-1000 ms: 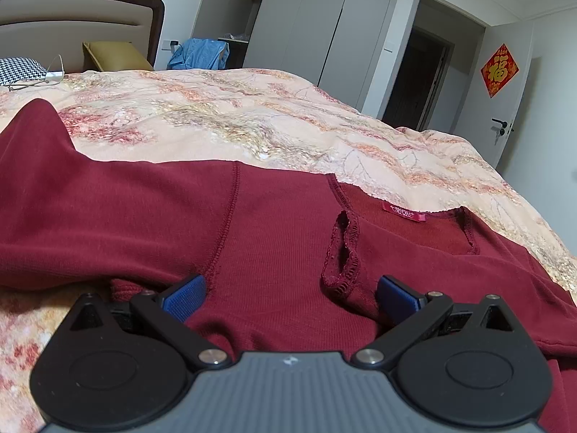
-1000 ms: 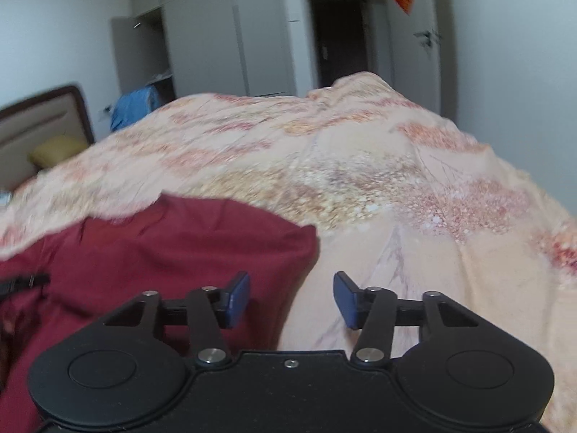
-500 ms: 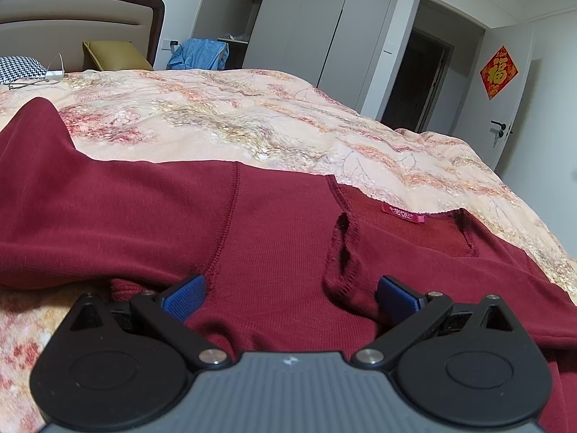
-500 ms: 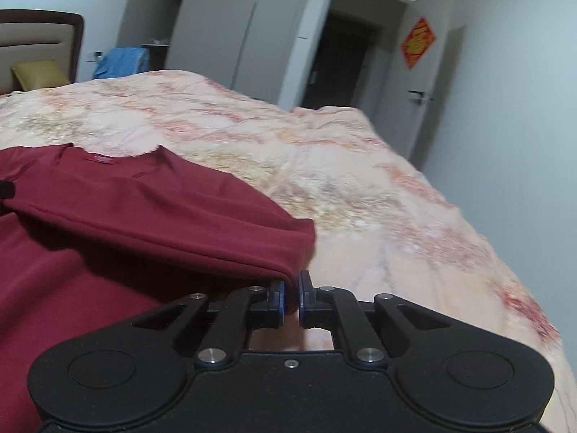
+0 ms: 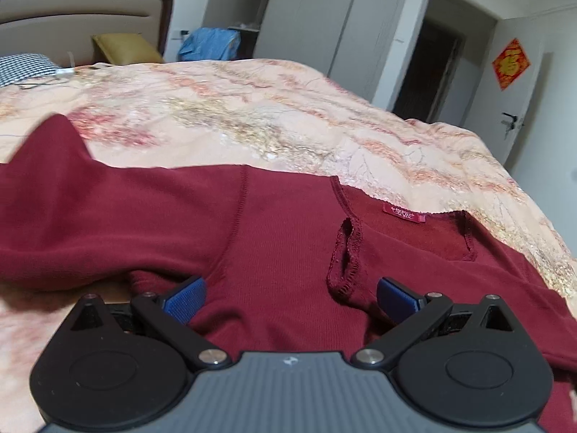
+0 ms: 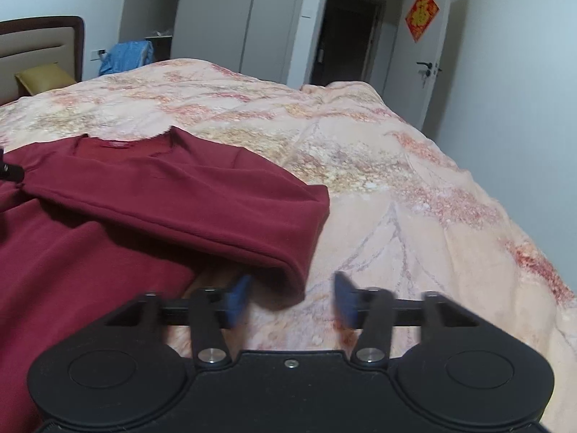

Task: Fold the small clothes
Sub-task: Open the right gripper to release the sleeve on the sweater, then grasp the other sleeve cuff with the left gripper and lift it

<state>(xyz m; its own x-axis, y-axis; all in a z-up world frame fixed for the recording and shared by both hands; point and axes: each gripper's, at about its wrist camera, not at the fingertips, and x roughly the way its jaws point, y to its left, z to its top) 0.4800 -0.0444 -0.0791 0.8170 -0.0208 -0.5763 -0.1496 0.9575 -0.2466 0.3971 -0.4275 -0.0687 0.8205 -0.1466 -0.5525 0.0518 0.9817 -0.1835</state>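
While the right gripper (image 6: 292, 297) is seen just sprung open, the folded sleeve (image 6: 202, 205) is left between its pads, stretching toward ten o'clock.

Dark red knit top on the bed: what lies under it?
The dark red knit top lies on a peach floral quilt, which shows all around it. One sleeve is folded over the body. Whatever lies beneath the fabric itself is covered.

Dark red shirt (image 5: 281, 252); peach floral bedspread (image 5: 288, 122); blue claw pads (image 5: 184, 299).
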